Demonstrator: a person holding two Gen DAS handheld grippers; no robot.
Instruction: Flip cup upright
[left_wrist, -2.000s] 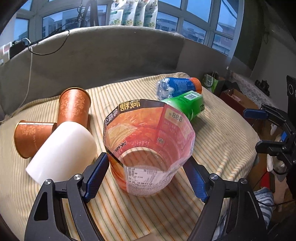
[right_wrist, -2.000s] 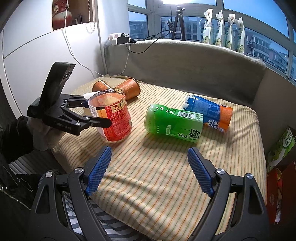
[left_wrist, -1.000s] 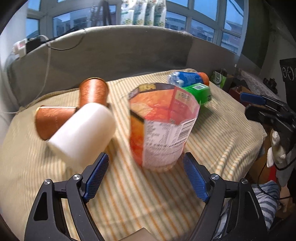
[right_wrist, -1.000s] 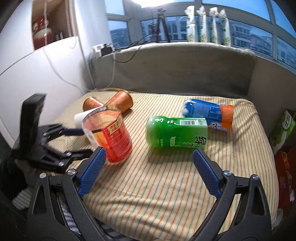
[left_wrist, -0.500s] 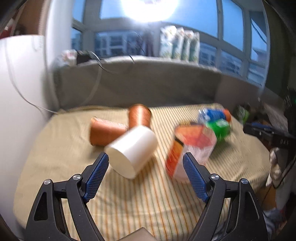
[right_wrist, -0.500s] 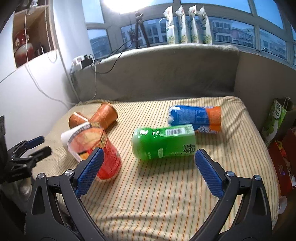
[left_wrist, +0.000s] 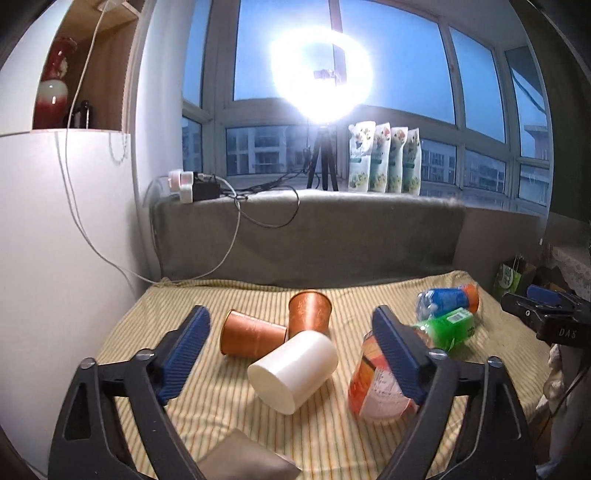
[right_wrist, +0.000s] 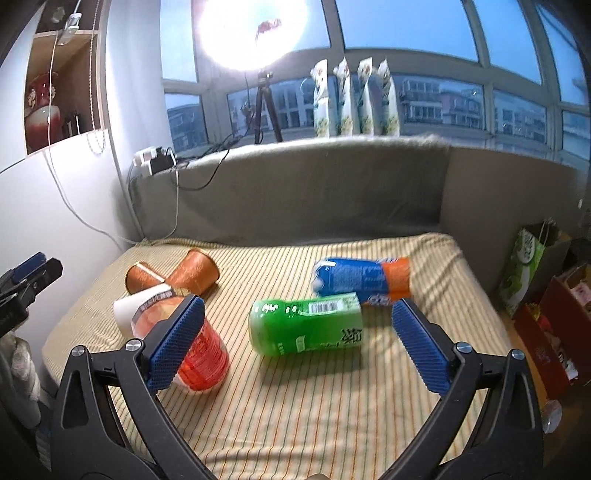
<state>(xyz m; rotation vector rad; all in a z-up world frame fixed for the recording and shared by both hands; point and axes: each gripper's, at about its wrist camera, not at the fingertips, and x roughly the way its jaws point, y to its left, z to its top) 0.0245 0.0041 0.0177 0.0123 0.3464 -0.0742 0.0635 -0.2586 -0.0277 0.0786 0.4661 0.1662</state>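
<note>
left gripper (left_wrist: 291, 354) gaping, holding nothing | right gripper (right_wrist: 295, 341) gaping too | noodle cup (left_wrist: 373, 384) sitting lower right, leaning | you're needing to grip it mid-wall, gently, before straightening

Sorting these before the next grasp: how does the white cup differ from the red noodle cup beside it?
The white cup is plain and unprinted; the red noodle cup carries an orange-red printed wrapper. The white cup lies on its side, its flat end facing the left wrist camera, while the red noodle cup stands on one end, leaning slightly. The white cup touches the copper cups; the red noodle cup does not. Both sit on the striped cloth, and neither is gripped.
</note>
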